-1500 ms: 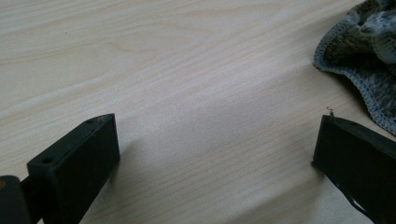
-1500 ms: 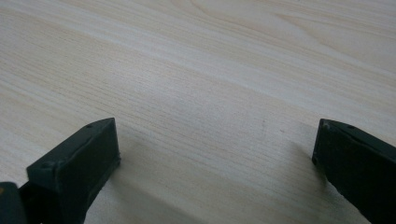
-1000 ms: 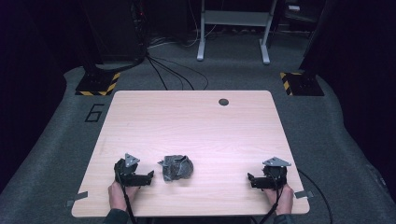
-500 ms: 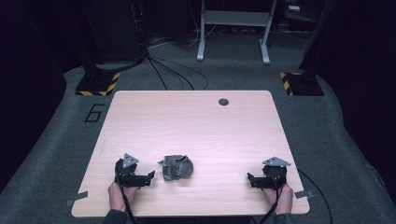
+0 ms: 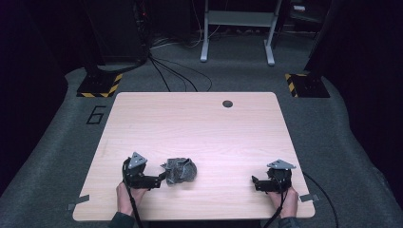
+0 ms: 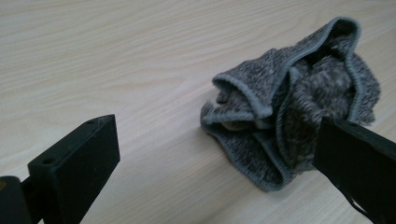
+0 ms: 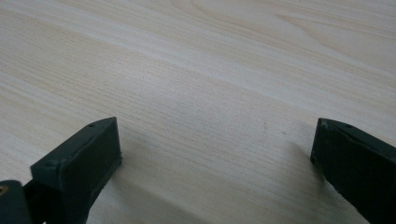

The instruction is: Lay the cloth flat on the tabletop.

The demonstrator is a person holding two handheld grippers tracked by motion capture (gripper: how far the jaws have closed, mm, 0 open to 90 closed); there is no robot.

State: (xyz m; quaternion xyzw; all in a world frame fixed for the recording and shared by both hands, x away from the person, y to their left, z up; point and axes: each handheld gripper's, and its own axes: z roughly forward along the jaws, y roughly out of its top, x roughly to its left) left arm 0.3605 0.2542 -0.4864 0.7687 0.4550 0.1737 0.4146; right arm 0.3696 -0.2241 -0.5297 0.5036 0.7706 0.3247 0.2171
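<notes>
A crumpled grey cloth [image 5: 179, 171] lies on the wooden table [image 5: 199, 128] near its front edge, left of centre. My left gripper [image 5: 159, 179] rests low on the table just left of the cloth, jaws pointing right at it. In the left gripper view the cloth [image 6: 289, 107] sits bunched ahead, its near fold reaching between the wide-apart jaws, and the gripper [image 6: 215, 172] is open. My right gripper [image 5: 255, 183] lies near the front right corner, jaws pointing left. In the right gripper view it [image 7: 215, 158] is open over bare wood.
A round dark cable hole [image 5: 227, 103] sits near the table's far edge. Beyond the table are floor cables [image 5: 176, 71], a metal stand [image 5: 237, 28] and two striped black-and-yellow bases [image 5: 100, 84]. A number 6 [image 5: 96, 115] marks the floor at the left.
</notes>
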